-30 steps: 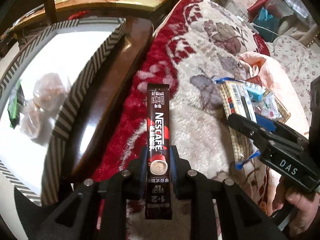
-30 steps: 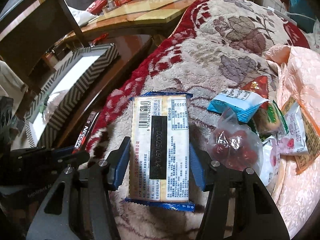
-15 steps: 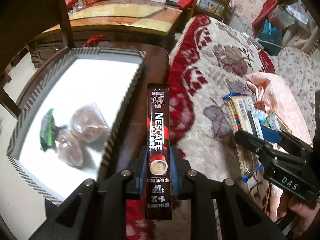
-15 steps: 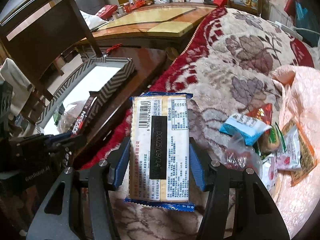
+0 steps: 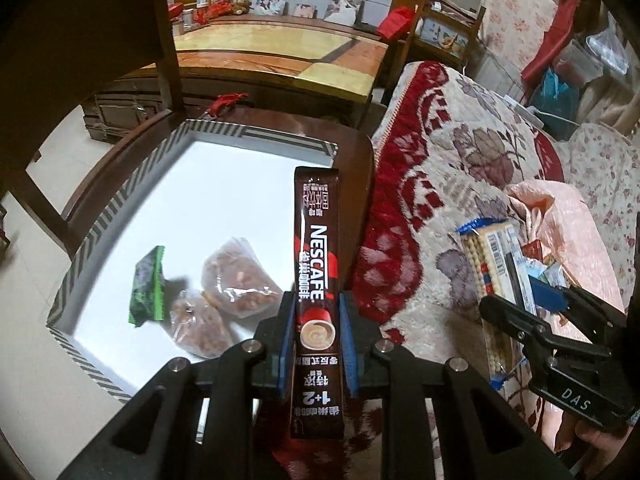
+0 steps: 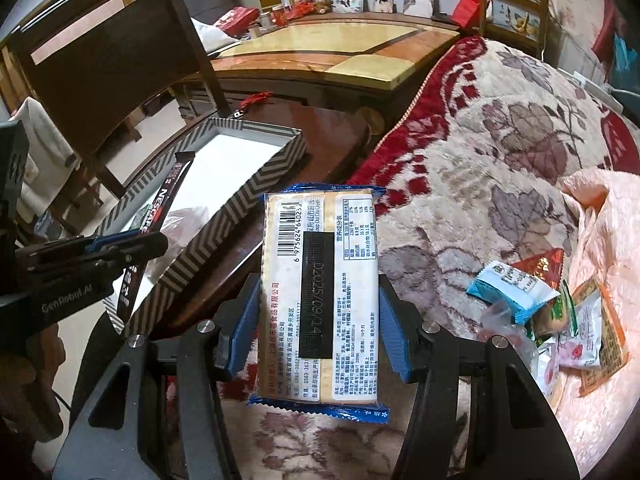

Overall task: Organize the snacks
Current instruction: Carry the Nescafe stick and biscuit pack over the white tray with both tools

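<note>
My left gripper (image 5: pixel 316 312) is shut on a dark Nescafe coffee stick (image 5: pixel 316 264) and holds it above the right rim of a striped box (image 5: pixel 208 130) with a white floor. The box holds a green packet (image 5: pixel 148 286) and two clear bags of brown snacks (image 5: pixel 236 276). My right gripper (image 6: pixel 318 312) is shut on a blue-edged cracker pack (image 6: pixel 318 292), held above the blanket to the right of the box (image 6: pixel 240 208). The left gripper (image 6: pixel 120 244) with the stick shows in the right wrist view. The cracker pack (image 5: pixel 494 264) shows in the left wrist view.
A pile of loose snack packets (image 6: pixel 560 312) lies on the pink cloth (image 6: pixel 608 216) at the right. The box sits on a dark wooden chair seat (image 5: pixel 352 152) beside the red floral blanket (image 6: pixel 500 128). The chair back (image 6: pixel 112 48) rises at the left, a table (image 5: pixel 280 48) behind.
Both grippers have risen and moved left toward the box with their packs. The left gripper, earlier over the blanket's edge, now hangs over the box's right rim.
</note>
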### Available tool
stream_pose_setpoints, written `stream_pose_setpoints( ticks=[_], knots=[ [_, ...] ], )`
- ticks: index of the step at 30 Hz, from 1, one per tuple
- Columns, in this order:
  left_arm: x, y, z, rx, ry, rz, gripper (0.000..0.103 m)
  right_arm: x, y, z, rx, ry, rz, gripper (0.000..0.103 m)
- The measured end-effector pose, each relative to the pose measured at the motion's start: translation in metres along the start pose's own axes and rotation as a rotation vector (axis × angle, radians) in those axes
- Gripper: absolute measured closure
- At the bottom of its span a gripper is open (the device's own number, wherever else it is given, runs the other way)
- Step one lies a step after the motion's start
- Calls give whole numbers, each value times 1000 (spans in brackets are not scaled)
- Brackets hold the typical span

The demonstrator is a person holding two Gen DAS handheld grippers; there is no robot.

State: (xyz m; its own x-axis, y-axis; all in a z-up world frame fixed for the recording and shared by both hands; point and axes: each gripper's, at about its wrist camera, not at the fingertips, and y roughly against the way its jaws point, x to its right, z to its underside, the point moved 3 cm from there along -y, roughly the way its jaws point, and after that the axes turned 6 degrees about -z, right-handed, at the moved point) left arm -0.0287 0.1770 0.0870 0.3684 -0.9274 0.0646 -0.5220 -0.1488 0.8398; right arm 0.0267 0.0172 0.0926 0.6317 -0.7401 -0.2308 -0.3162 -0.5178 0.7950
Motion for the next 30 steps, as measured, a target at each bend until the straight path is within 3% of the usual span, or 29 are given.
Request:
stream_pose_setpoints(
  ticks=[14,30],
  knots=[
    [-40,2,-10,17,45,-55,80,-29,-6,-14,-9,63,-25,48],
    [-88,-16,-15,-7,97,-120,80,-78,-43,-40,-53,134,-90,48]
  ],
)
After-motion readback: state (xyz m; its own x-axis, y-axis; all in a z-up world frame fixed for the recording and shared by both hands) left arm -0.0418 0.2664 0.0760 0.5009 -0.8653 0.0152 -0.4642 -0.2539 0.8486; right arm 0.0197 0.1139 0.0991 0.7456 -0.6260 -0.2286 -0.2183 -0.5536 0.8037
